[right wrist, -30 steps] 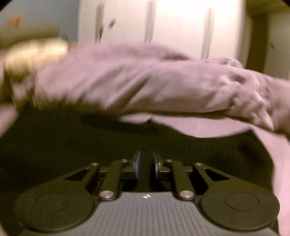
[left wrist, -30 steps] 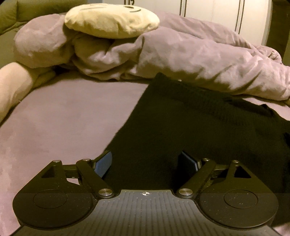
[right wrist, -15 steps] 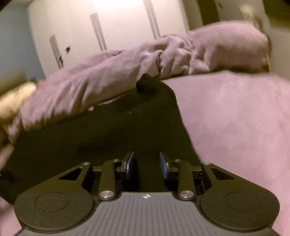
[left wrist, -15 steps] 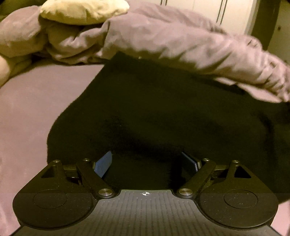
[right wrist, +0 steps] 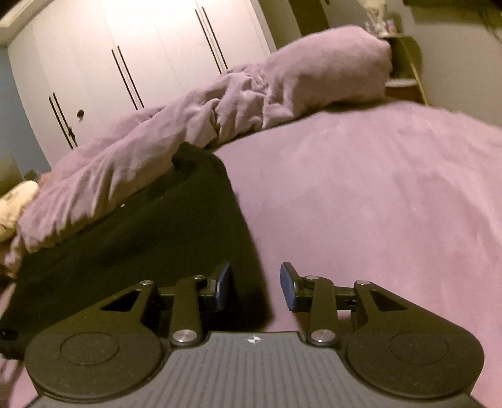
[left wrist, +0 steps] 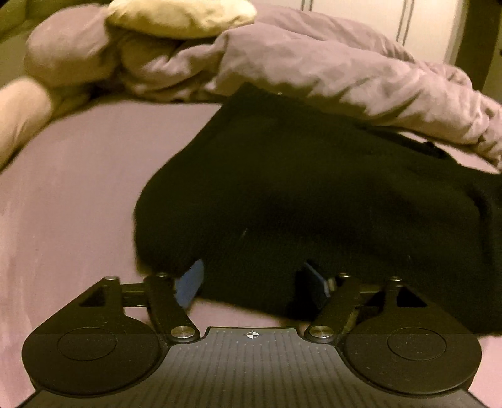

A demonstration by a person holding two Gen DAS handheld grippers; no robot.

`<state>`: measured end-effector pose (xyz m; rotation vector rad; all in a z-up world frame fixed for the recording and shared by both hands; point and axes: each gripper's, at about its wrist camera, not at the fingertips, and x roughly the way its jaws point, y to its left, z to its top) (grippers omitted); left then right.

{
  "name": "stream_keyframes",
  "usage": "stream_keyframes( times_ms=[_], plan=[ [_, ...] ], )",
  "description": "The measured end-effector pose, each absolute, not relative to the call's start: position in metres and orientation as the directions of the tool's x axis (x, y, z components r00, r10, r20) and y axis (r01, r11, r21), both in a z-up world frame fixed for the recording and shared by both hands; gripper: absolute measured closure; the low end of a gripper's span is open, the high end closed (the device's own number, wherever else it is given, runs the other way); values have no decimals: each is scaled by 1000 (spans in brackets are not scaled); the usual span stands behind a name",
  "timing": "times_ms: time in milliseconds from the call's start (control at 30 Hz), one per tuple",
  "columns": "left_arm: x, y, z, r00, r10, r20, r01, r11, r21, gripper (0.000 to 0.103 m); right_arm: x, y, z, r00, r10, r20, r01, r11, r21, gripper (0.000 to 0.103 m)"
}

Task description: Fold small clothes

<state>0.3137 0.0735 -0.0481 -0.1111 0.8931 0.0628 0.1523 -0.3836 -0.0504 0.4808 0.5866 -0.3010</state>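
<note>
A black knit garment (left wrist: 313,194) lies spread on the purple bed sheet (left wrist: 69,194). My left gripper (left wrist: 254,282) is open at its near left edge, with the cloth's edge lying between the blue pads (left wrist: 191,282). In the right wrist view the same black garment (right wrist: 150,238) stretches away to the left. My right gripper (right wrist: 255,287) is open at its near right corner, the left pad (right wrist: 224,287) over the cloth and the right pad over bare purple sheet (right wrist: 376,194).
A crumpled purple duvet (left wrist: 298,62) lies along the garment's far side, with a yellow cushion (left wrist: 178,15) on top at the left. A purple pillow (right wrist: 329,72) sits far right. White wardrobe doors (right wrist: 125,56) stand behind the bed.
My right gripper has opened, let go of the cloth and swung right to the garment's corner. My left gripper stayed open and shifted toward the garment's left edge.
</note>
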Motion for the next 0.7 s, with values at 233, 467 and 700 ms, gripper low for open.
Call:
stream_keyframes(
  times_ms=[233, 467, 700],
  plan=[
    [302, 105, -53, 578, -37, -815, -173, 971, -167, 21, 143, -365, -44, 804, -83, -589, 366, 849, 380, 60],
    [307, 123, -57, 604, -97, -791, -244, 922, -299, 21, 151, -371, -62, 799, 45, -600, 387, 725, 570, 42],
    [300, 119, -24, 708, 59, -704, -257, 950, -179, 22, 154, -358, -17, 817, -189, -545, 437, 820, 369, 43]
  ],
)
